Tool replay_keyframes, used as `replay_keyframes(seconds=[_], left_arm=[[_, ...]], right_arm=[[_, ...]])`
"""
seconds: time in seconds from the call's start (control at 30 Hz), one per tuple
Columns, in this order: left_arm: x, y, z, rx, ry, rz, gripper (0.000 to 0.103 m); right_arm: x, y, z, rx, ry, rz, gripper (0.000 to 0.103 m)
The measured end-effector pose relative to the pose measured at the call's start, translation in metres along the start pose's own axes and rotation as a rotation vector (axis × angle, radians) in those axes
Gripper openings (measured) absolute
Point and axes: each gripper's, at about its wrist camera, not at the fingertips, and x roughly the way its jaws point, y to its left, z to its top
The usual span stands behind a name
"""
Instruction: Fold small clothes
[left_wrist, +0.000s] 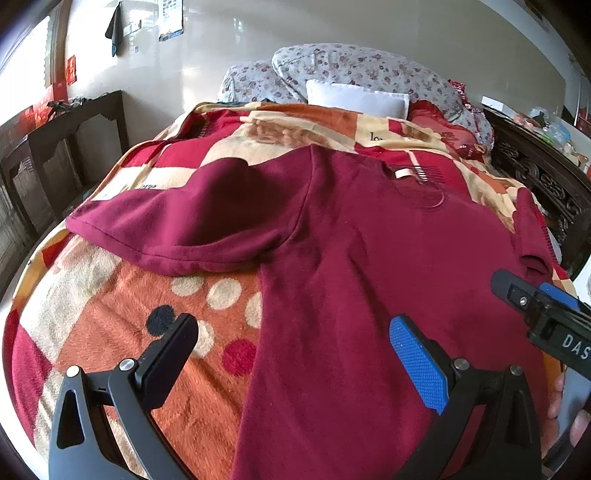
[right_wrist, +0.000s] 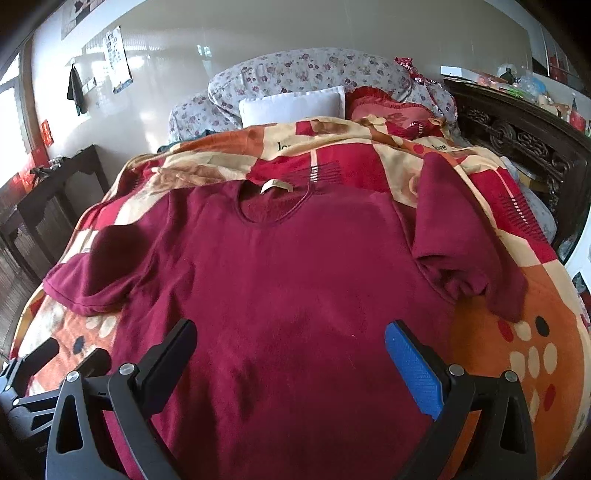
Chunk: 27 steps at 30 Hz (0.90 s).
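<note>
A maroon T-shirt (left_wrist: 362, 266) lies spread face up on the patterned blanket, collar toward the pillows; it also shows in the right wrist view (right_wrist: 295, 280). Its left sleeve (left_wrist: 177, 221) lies out flat; its right sleeve (right_wrist: 461, 243) is rumpled. My left gripper (left_wrist: 291, 332) is open and empty, over the shirt's left edge near the hem. My right gripper (right_wrist: 291, 339) is open and empty, over the lower middle of the shirt. The right gripper shows at the right edge of the left wrist view (left_wrist: 543, 314). The left gripper shows at the lower left of the right wrist view (right_wrist: 44, 369).
The orange, red and cream blanket (left_wrist: 122, 302) covers the bed. Floral pillows (right_wrist: 306, 74), a white pillow (right_wrist: 291, 105) and a red cushion (right_wrist: 391, 107) lie at the head. A carved dark headboard (right_wrist: 517, 144) runs along the right. A dark wooden table (left_wrist: 55, 147) stands left.
</note>
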Motion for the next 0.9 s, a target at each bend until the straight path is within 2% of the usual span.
replay_keyframes(seconds=[0.13, 0.3, 0.4, 0.6, 0.7, 0.8, 0.9], left_arm=[[0.008, 0.007, 0.003, -0.013, 0.014, 0.006, 0.103], [0.015, 0.038, 0.012, -0.087, 0.031, -0.003, 0.103], [0.016, 0.074, 0.022, -0.172, 0.022, 0.018, 0.103], [0.031, 0.169, 0.047, -0.316, 0.016, 0.155, 0.103], [0.041, 0.215, 0.058, -0.400, 0.021, 0.198, 0.103], [0.054, 0.266, 0.064, -0.535, 0.020, 0.218, 0.103], [0.068, 0.308, 0.064, -0.703, 0.009, 0.196, 0.103]], right_arm=[[0.018, 0.004, 0.001, 0.008, 0.023, 0.012, 0.103], [0.038, 0.012, 0.001, 0.007, 0.046, 0.019, 0.103], [0.052, 0.021, 0.003, 0.004, 0.066, 0.046, 0.103], [0.061, 0.052, 0.016, -0.082, 0.058, 0.106, 0.103], [0.066, 0.071, 0.027, -0.126, 0.049, 0.128, 0.103], [0.078, 0.090, 0.035, -0.165, 0.044, 0.138, 0.103], [0.094, 0.105, 0.038, -0.184, 0.069, 0.153, 0.103]])
